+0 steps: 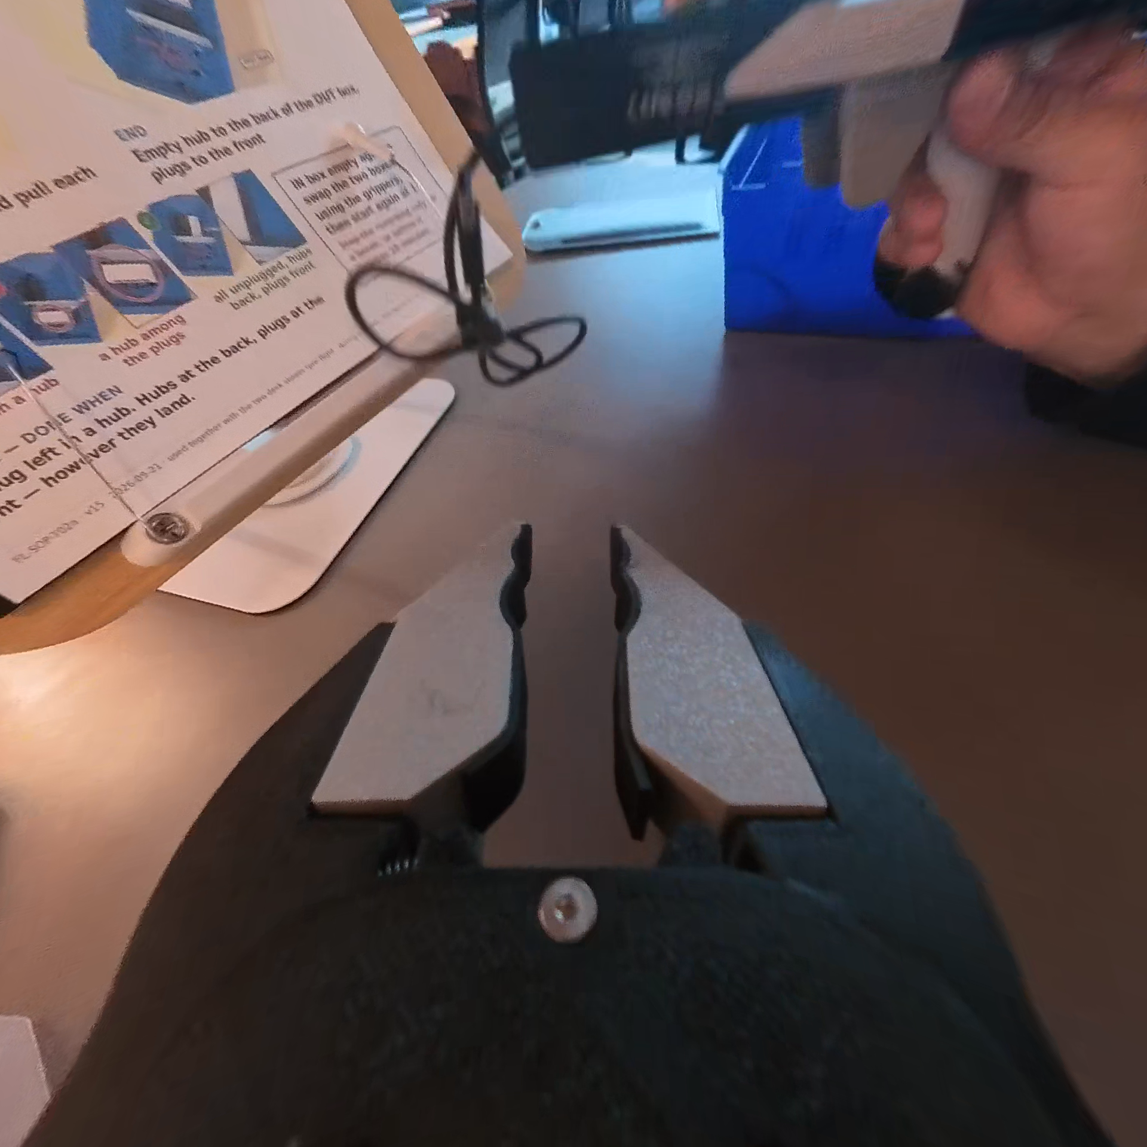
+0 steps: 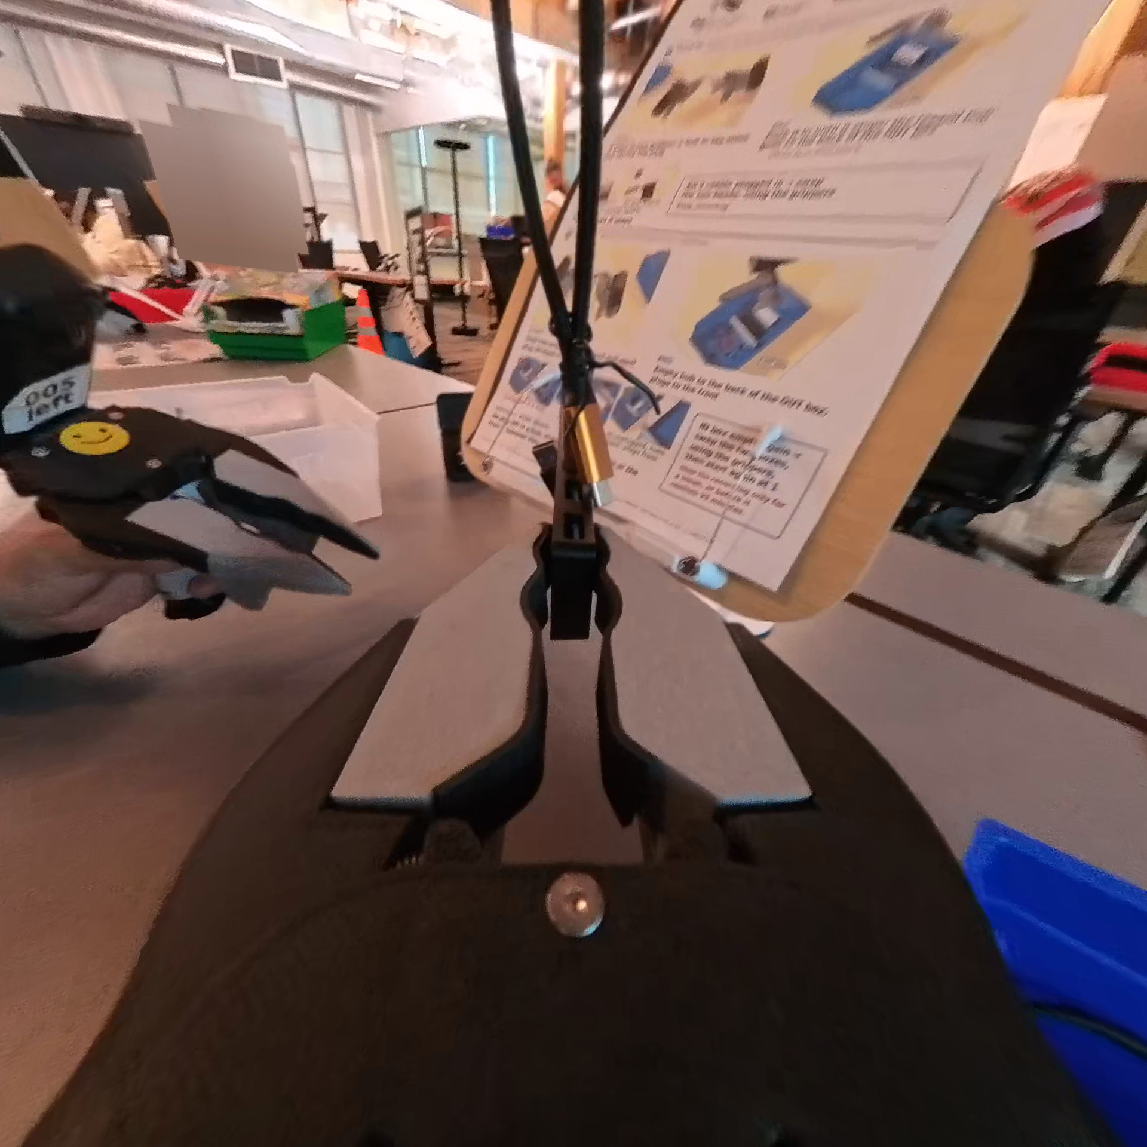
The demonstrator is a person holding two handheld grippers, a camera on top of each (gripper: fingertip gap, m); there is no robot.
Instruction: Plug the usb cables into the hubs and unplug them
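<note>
Step in hand: a bundled black USB cable [image 2: 568,347] is held up off the dark brown tabletop [image 1: 807,496], so a cable is judged to be in carriage, neither plugged nor unplugged at this instant.
Right gripper [image 2: 571,577]: its grey-and-black fingers are pinched on a small black plug body [image 2: 570,589]; the cable strands run up and out of the top of the right wrist view.
Gold plug: a short gold-sleeved metal connector [image 2: 593,456] is seen dangling just above the clamped plug, tied into the same bundle.
Left gripper [image 1: 571,558]: its jaws are spread a little, nothing is held between them, and it is poised low over the tabletop.
Cable from the left: the looped bundle [image 1: 478,310] is seen hanging in front of the wooden-backed instruction board [image 1: 260,260].
Hub: none can be made out in either view.
Blue plastic bin [image 2: 1067,968]: one is seen just beside the right gripper, contents hidden.
Next move: a hub is judged to be needed first; then a free connector must be squared to a port while the hub is steadied by the empty gripper.
Writing: printed text and photos are carried by the board, and a white tag and a yellow smiley sticker [image 2: 94,436] by the left gripper; the words are left unquoted.
</note>
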